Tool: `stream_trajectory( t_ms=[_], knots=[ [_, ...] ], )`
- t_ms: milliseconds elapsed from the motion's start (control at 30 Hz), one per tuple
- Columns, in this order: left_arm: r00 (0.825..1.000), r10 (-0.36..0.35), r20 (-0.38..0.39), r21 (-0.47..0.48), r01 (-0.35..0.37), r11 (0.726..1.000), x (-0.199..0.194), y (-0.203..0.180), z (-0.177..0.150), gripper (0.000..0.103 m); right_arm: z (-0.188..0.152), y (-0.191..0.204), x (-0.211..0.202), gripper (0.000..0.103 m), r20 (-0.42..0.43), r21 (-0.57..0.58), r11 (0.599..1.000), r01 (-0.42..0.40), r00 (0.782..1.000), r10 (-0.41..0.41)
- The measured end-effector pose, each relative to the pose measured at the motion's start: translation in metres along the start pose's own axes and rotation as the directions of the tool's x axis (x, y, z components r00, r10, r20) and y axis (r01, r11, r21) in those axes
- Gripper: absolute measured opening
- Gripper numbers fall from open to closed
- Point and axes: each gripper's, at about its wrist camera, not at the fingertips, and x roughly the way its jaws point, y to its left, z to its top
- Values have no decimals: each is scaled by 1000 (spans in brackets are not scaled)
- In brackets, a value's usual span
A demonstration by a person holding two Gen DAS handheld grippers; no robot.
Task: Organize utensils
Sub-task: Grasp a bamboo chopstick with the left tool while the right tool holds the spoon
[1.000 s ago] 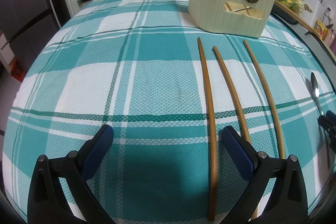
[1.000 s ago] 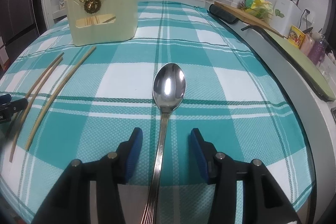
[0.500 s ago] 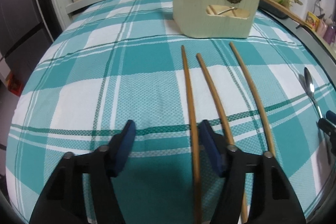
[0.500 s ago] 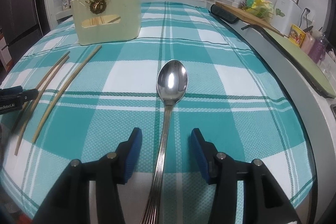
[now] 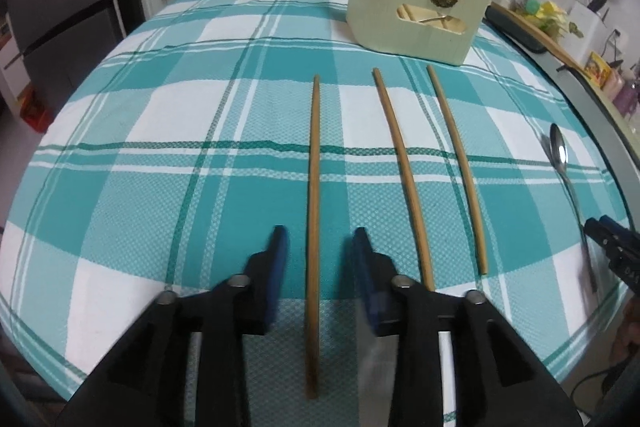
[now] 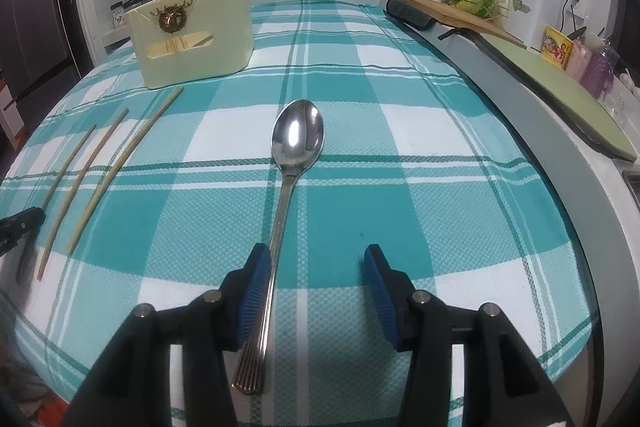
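On the table, covered by a teal-and-white checked cloth (image 5: 160, 155), three long brown wooden chopsticks lie side by side, apart from one another, pointing toward a cream slatted utensil holder (image 5: 416, 15) that stands upright at the far side. The holder has a brass wreath ornament on its front, a cut-out window showing sticks inside, and more chopsticks poking out of its top.

The left gripper (image 5: 318, 255) sits low over the cloth with its jaws open, blue pads on either side of the leftmost chopstick (image 5: 314, 211) and not touching it. The middle chopstick (image 5: 402, 163) and the rightmost chopstick (image 5: 458, 163) lie just to its right.

Well to the right of those, a shiny steel spoon with a ribbed handle (image 6: 286, 195) lies bowl-up, bowl toward the holder. The right gripper (image 6: 316, 287) straddles its handle with jaws wide open; the handle runs right against the left blue pad, with clear cloth between it and the right pad.
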Motion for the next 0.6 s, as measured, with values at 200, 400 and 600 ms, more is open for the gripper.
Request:
stream_trajectory(
  t_ms=[200, 400, 600],
  knots=[
    [998, -29, -60, 58, 33, 998, 7, 9, 15, 65, 0, -5, -2, 50, -2, 29, 999, -24, 1000, 24],
    [992, -59, -114, 70, 68, 995, 18, 24, 33, 66, 3, -11, -4, 50, -19, 57, 997, -56, 998, 57],
    [990, -49, -131, 91, 61, 994, 33, 28, 48, 67, 18, -10, 4, 51, -24, 59, 995, -84, 996, 85]
  ],
)
